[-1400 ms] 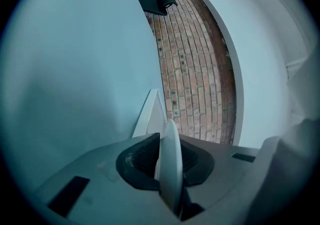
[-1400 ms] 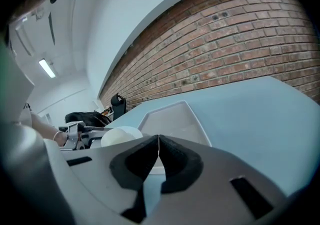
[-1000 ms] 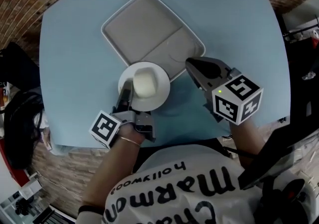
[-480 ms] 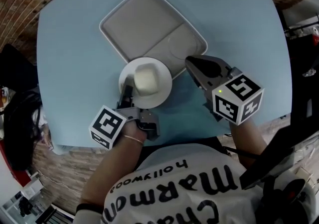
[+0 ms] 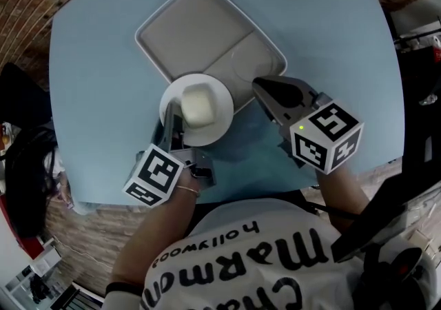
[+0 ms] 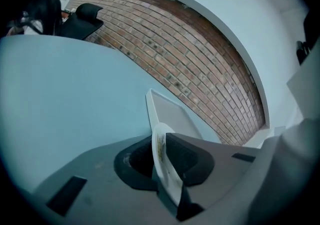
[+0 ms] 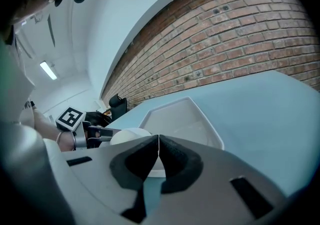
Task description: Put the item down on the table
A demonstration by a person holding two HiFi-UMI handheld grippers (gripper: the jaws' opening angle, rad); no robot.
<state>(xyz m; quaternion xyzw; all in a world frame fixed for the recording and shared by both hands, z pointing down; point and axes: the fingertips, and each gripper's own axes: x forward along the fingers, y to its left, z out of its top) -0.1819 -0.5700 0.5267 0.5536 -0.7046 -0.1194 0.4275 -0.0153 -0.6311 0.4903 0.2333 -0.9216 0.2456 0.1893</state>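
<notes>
Mid-table (image 5: 96,60), a tray (image 5: 200,33). Across its near edge in the head view, a plate (image 5: 219,121) with a rounded lump (image 5: 198,107) on top. At the plate's near-left rim, the left gripper (image 5: 172,126), rim between its jaws. Just right of the plate, the right gripper (image 5: 258,85).

Round white plate (image 5: 219,125) bearing a pale lump (image 5: 198,107), rim pinched in left gripper (image 5: 172,125).

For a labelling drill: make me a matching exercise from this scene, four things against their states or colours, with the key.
1 plate
2 tray
3 left gripper
4 right gripper

A grey, nothing in it
B jaws together, holding nothing
C white, held by its rim
D shut on the plate

Pairs: 1C, 2A, 3D, 4B
</notes>
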